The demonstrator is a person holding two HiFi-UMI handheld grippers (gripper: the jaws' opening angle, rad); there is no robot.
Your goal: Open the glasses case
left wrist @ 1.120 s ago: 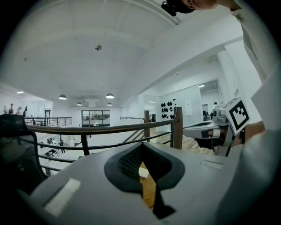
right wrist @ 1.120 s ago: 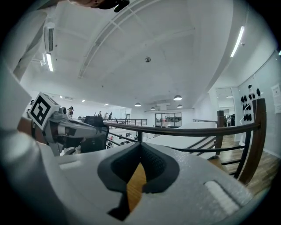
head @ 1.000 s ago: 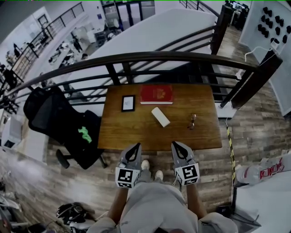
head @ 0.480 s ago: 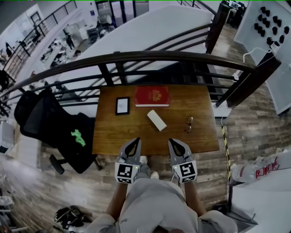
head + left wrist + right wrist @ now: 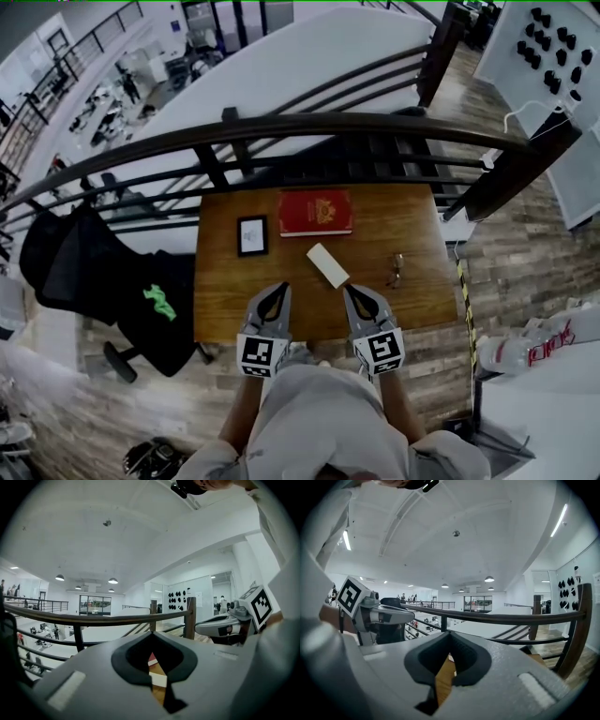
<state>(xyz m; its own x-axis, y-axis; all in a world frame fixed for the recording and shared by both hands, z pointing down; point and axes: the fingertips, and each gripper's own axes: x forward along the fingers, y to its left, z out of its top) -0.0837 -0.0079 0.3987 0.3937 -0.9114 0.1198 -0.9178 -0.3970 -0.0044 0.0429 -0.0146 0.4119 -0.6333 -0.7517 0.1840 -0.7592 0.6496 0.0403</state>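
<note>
- The left claw (image 5: 276, 293) is hanging over the near edge of the surface (image 5: 225, 300), jaws pressed together on nothing; the right claw (image 5: 355, 292) is sitting beside it, likewise closed and empty.
- The glasses case (image 5: 327, 265) is lying shut and slantwise on the surface, just beyond the claw tips, near a red book (image 5: 315, 212); neither claw is touching it.
- The approach is seemingly the step in hand; next, the claws are needing to part, one steadying the base, the other lifting the lid.
</note>
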